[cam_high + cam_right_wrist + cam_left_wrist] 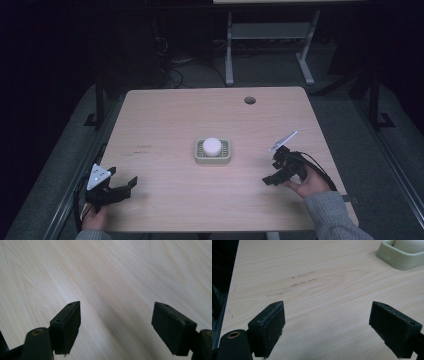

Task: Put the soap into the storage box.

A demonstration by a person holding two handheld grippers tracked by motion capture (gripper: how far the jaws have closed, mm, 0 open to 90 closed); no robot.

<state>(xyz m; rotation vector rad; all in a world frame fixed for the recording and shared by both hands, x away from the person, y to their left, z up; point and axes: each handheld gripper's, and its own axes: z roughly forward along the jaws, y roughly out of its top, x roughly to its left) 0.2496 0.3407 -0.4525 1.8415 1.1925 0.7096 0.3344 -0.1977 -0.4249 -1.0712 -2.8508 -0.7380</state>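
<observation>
Both grippers, left point(121, 188) and right point(274, 179), rest on the bench point(165, 120), fingers released; probably next, reaching the white puck point(212, 146) in its tray point(198, 156).

- The left gripper point(121, 188) is black, topped by a grey three-cornered plate with pale dots.
- Its blocky pads point(268, 327) show scuffed edges and small screw holes; a brass-ringed hole sits behind one.
- The right gripper point(272, 179) is black, with a black cable.
- The right sleeve point(332, 216) is grey knit.
</observation>
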